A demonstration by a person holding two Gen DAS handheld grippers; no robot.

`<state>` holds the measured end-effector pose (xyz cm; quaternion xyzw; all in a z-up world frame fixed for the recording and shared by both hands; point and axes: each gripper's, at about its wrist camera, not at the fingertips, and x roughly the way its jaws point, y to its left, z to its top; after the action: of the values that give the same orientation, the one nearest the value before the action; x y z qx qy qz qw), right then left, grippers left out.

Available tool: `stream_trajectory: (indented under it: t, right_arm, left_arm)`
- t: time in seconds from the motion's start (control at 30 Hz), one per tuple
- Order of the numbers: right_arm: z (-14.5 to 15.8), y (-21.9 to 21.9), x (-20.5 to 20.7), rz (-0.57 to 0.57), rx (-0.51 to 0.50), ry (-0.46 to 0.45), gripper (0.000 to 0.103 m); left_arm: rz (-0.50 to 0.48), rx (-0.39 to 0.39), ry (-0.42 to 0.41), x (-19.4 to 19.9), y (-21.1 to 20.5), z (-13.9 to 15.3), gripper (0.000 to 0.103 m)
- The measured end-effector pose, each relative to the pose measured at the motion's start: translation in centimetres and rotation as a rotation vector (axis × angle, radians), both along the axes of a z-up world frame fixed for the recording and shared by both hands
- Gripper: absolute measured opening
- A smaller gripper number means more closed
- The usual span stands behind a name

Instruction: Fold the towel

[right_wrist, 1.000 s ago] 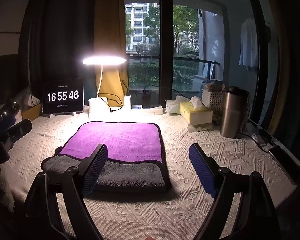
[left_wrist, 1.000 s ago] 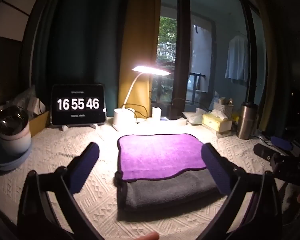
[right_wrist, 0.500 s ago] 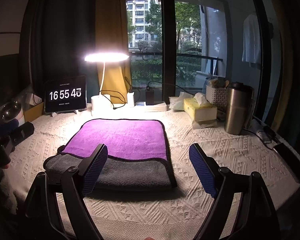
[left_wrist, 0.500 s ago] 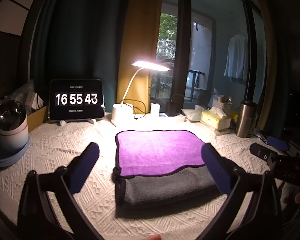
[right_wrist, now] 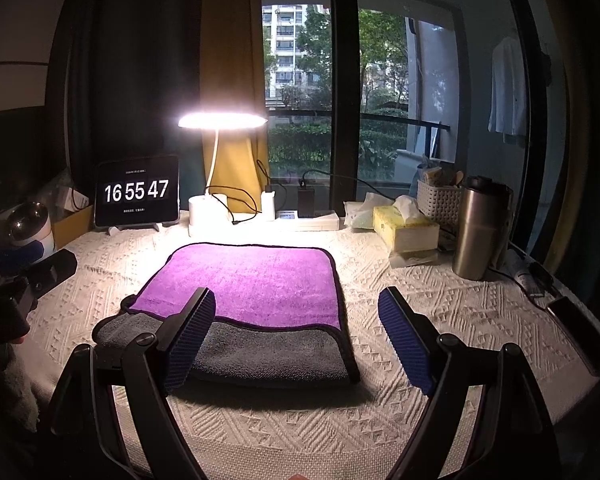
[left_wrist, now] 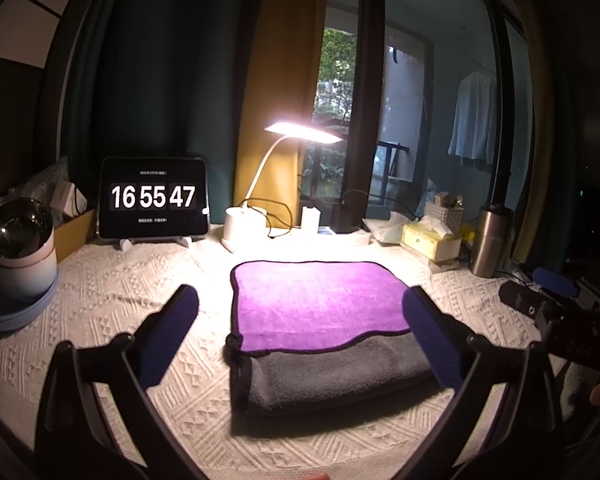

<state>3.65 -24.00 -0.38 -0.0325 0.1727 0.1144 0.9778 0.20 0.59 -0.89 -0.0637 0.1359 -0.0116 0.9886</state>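
Observation:
A folded towel (left_wrist: 320, 304) lies flat on the white knitted tablecloth, its purple face on top and a grey layer sticking out along the near edge. It also shows in the right wrist view (right_wrist: 244, 284). My left gripper (left_wrist: 300, 320) is open and empty, held above the table in front of the towel. My right gripper (right_wrist: 296, 324) is open and empty, near the towel's front right corner. The right gripper's body shows at the right of the left wrist view (left_wrist: 556, 312), and the left gripper's body at the left of the right wrist view (right_wrist: 24, 284).
At the table's back stand a tablet clock (left_wrist: 154, 198), a lit desk lamp (left_wrist: 244, 224), a power strip (right_wrist: 308, 220), a tissue box (right_wrist: 406, 228), a white basket (right_wrist: 438, 200) and a steel tumbler (right_wrist: 480, 228). A round device (left_wrist: 18, 252) stands at the left. A phone (right_wrist: 580, 332) lies at the right edge.
Both grippers have drifted slightly, tilting up a little; the scene sits a bit lower in the views. The towel has not moved. Both stay open.

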Motion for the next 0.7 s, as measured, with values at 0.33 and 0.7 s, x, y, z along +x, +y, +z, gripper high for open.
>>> stream_trajectory:
  t: [0.33,0.7]
  right_arm:
    - [-0.01,-0.13,0.05,-0.003,-0.004,0.001,0.086]
    - [0.0,-0.02,0.06,-0.002,-0.005,0.001,0.086]
  left_arm:
    - [0.005,0.004,0.009,0.05,0.03,-0.05,0.103]
    - [0.003,0.011,0.025,0.49,-0.13,-0.07,0.103]
